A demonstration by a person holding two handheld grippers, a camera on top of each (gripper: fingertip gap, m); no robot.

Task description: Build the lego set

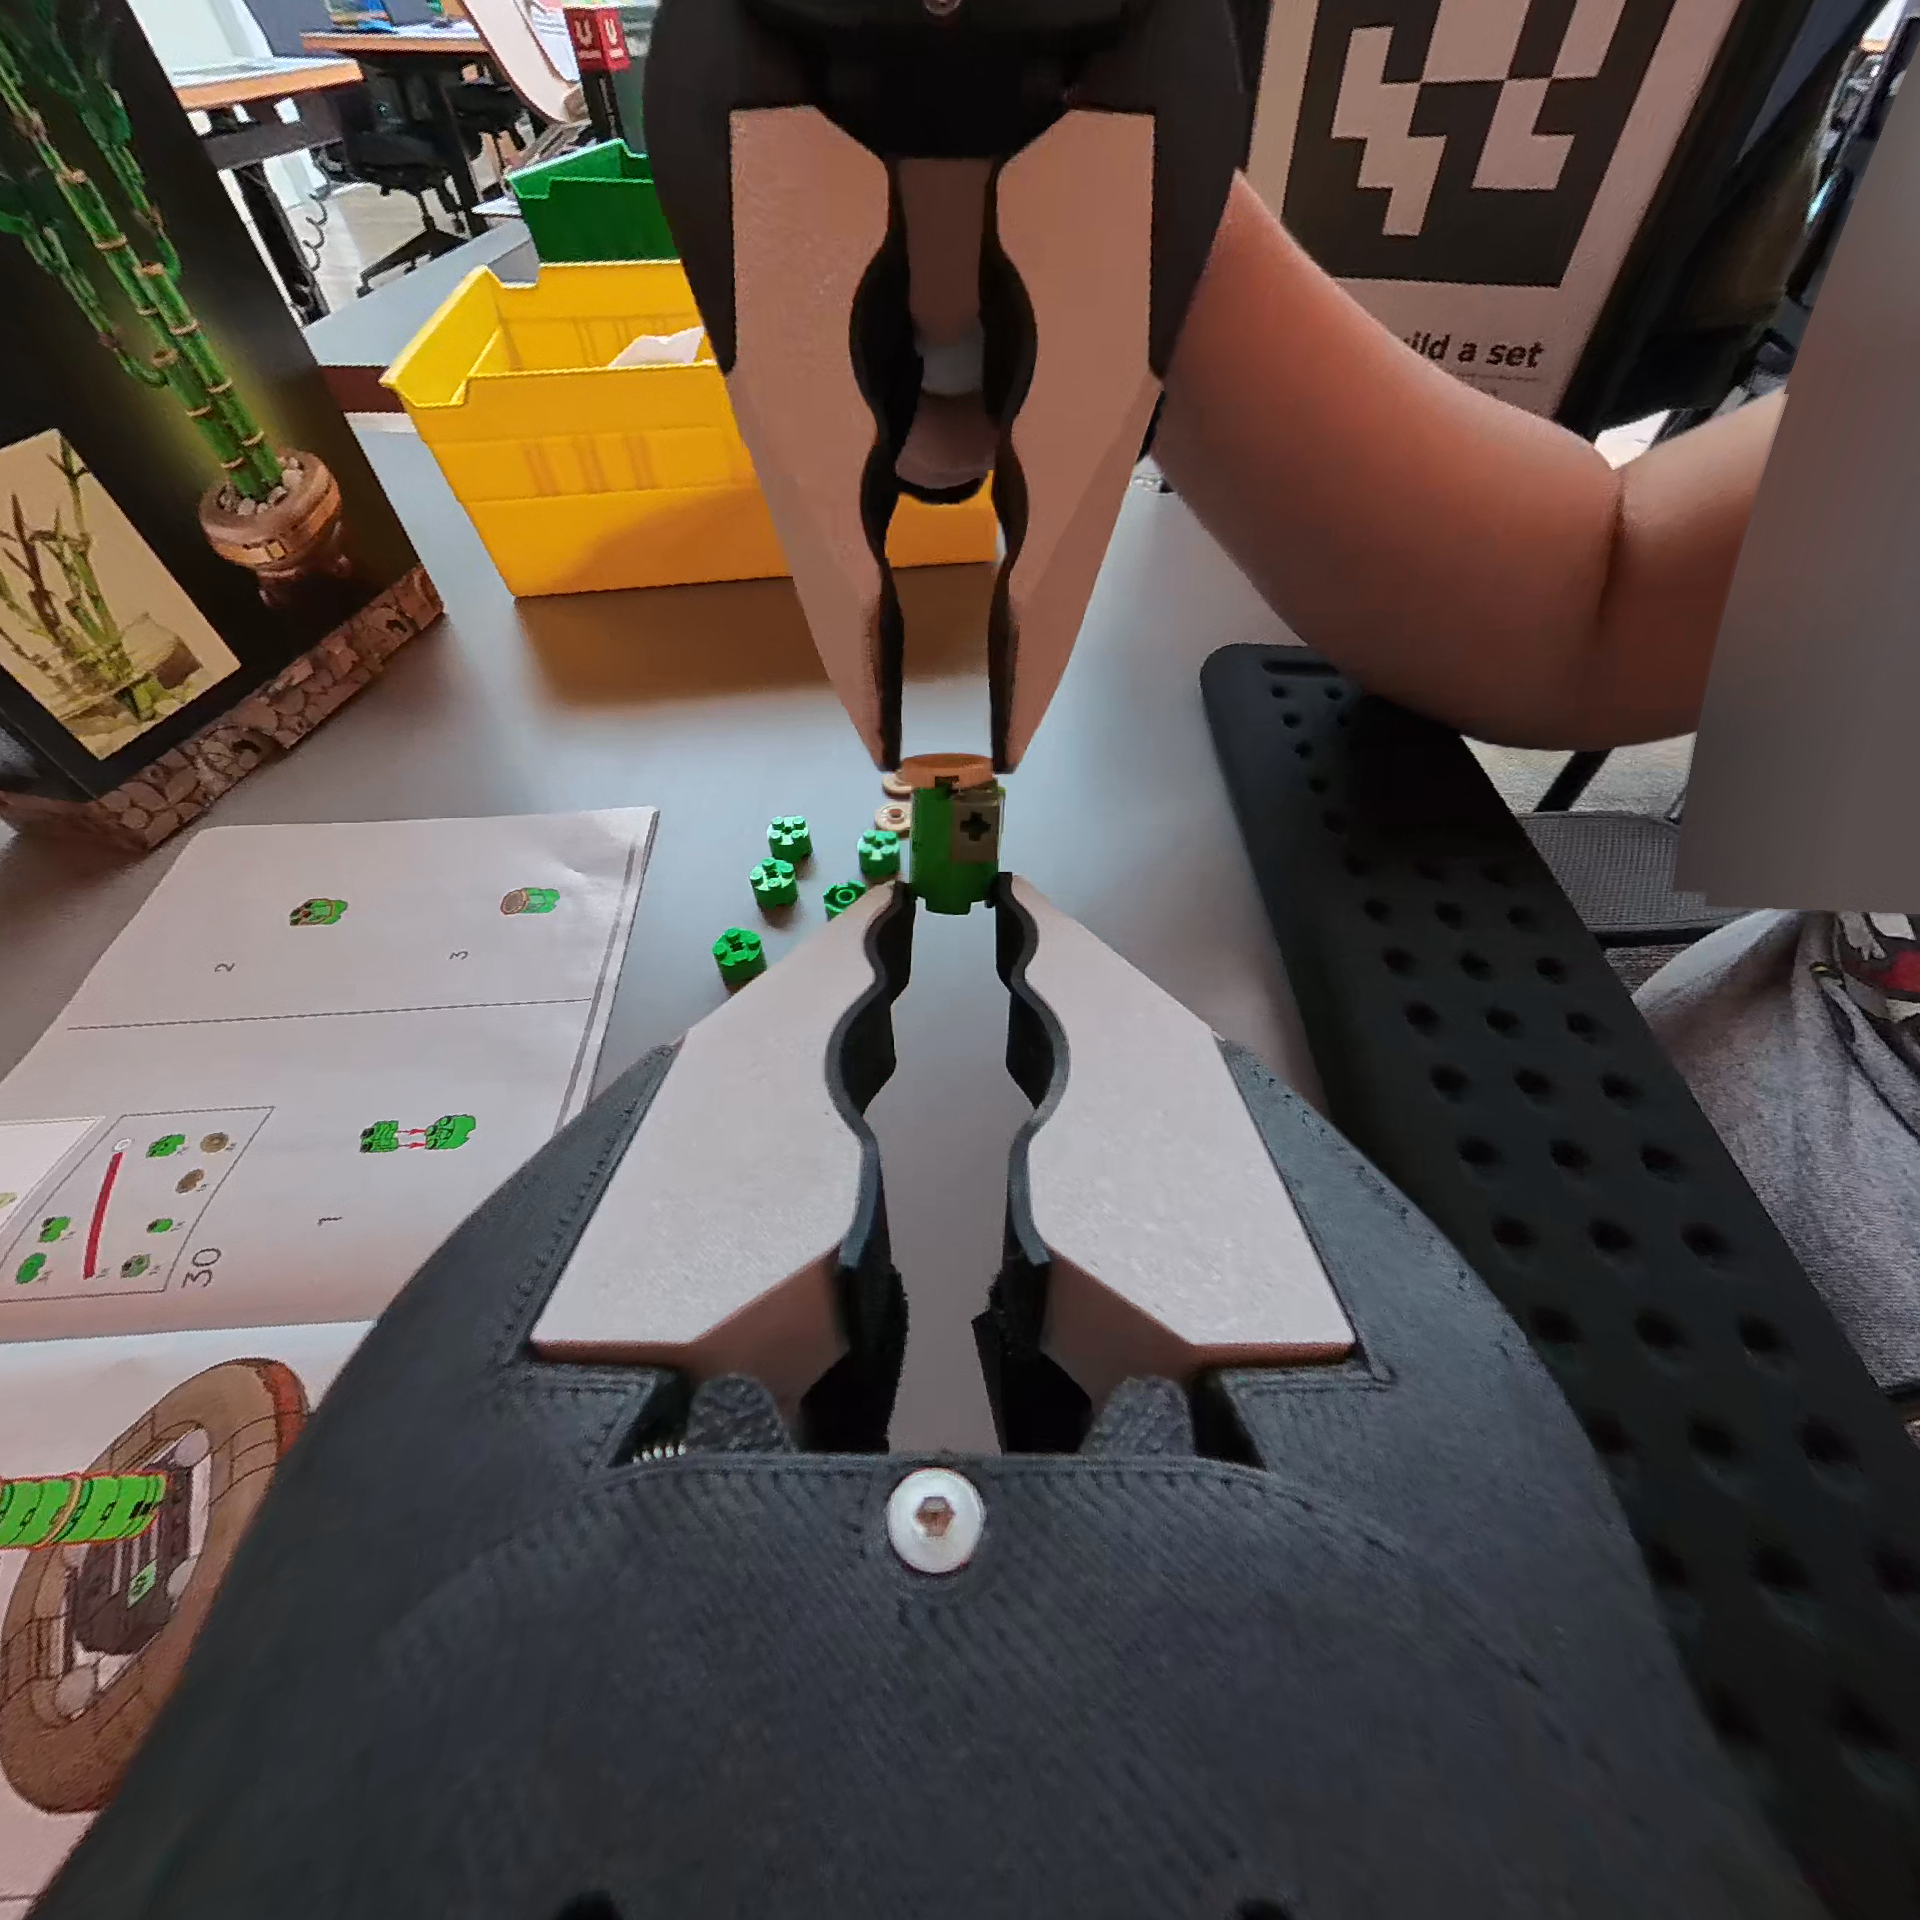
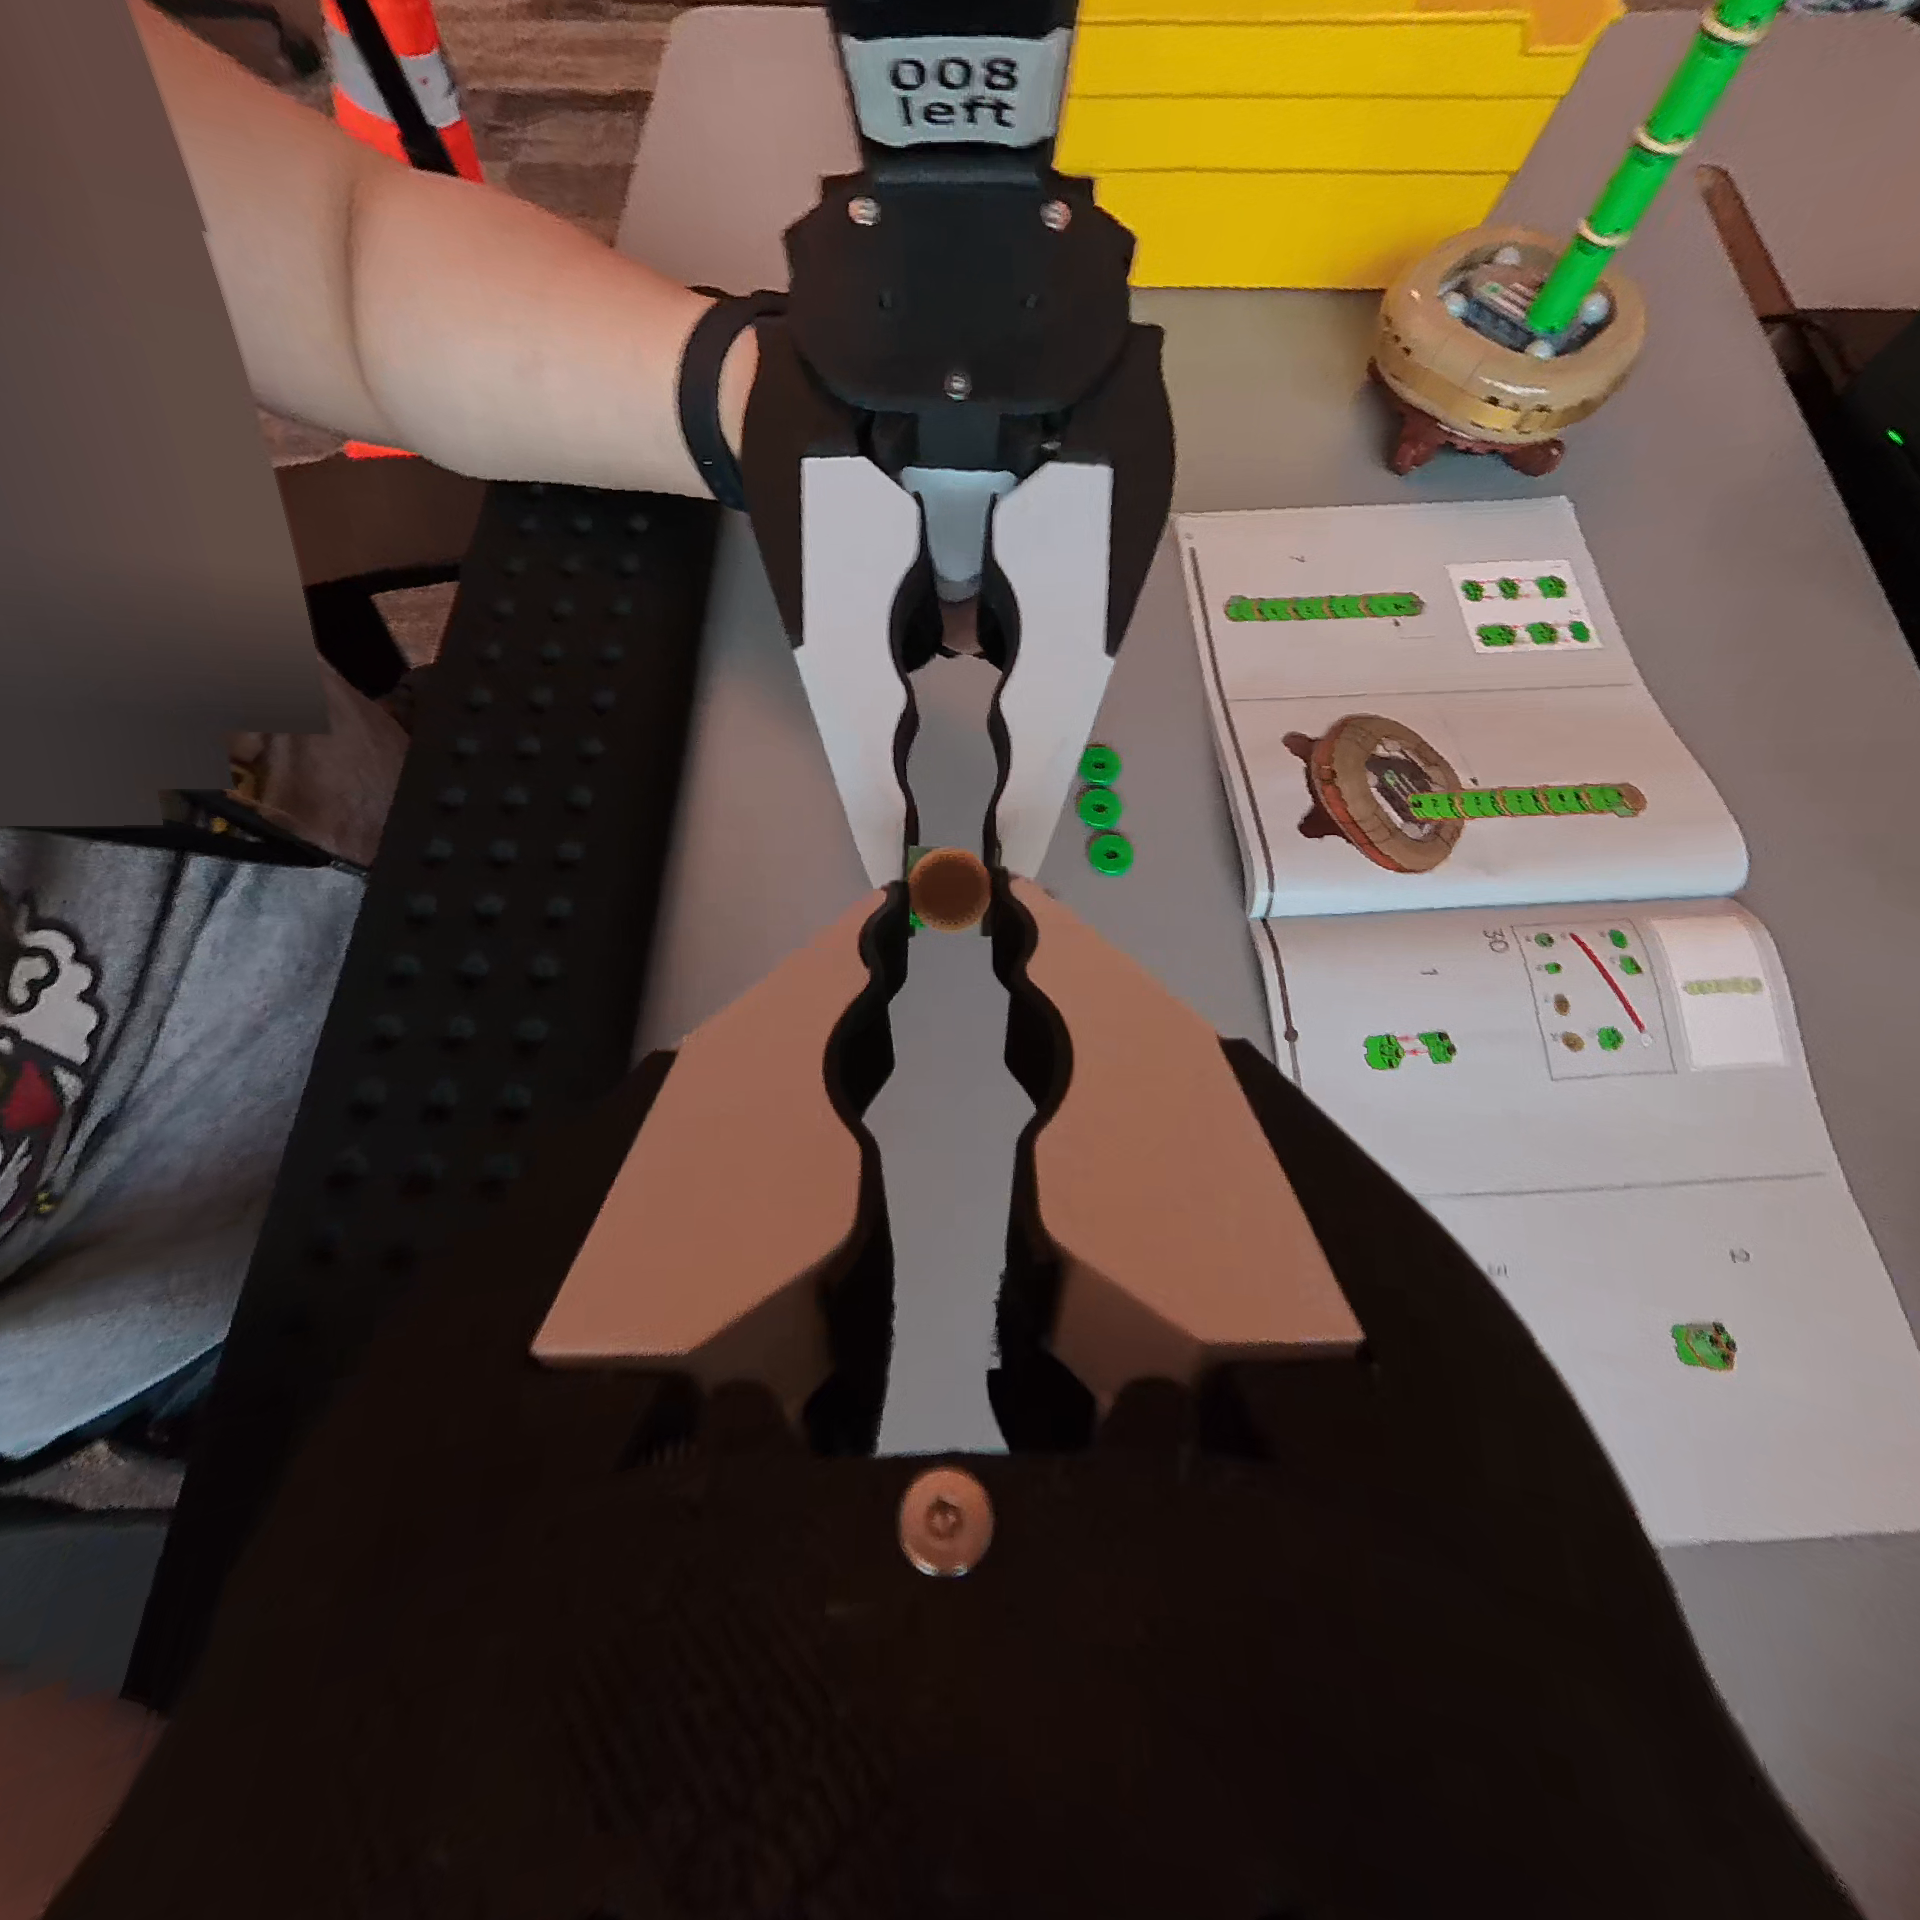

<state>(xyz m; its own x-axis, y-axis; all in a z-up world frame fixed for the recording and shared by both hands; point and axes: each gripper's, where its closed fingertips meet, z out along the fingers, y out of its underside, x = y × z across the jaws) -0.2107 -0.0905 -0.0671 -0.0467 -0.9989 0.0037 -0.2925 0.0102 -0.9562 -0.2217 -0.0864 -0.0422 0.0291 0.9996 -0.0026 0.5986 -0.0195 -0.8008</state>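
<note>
**Two tongs meet on a green stack above the counter**

The left tongs [image 1: 951, 888] are clamped on the lower end of a short green round-brick stack [image 1: 954, 847], held upright in the air above the grey counter [image 1: 644, 686]. The right tongs [image 1: 943, 758] come in from the far side and are clamped on a tan round plate [image 1: 943, 769] that sits on top of the stack. In the right wrist view the same tan plate [image 2: 948, 891] shows end-on between the right tongs [image 2: 948, 904], with the left tongs [image 2: 951, 857] tip to tip against them.

The room around the meeting point is tight. Loose small green round bricks [image 1: 774, 881] lie on the counter just left of the stack, with two tan round plates [image 1: 891, 816] behind them. An open white instruction booklet [image 1: 343, 997] lies to the left; a black perforated plastic strip [image 1: 1507, 1039] runs along the counter's near edge on the right, and a person's forearm [image 1: 1403, 499] crosses above it.

A yellow plastic bin [image 1: 582, 457] stands further back, something white showing over its rim; what it is cannot be told. A green bin [image 1: 592, 208] stands behind it. The set's printed box [image 1: 177, 416] stands at the left edge. In the right wrist view, a tan round pot model with a green segmented stalk [image 2: 1507, 322] stands near the yellow bin [image 2: 1299, 135], and three green round pieces [image 2: 1103, 808] lie beside the booklet [image 2: 1507, 707].
</note>
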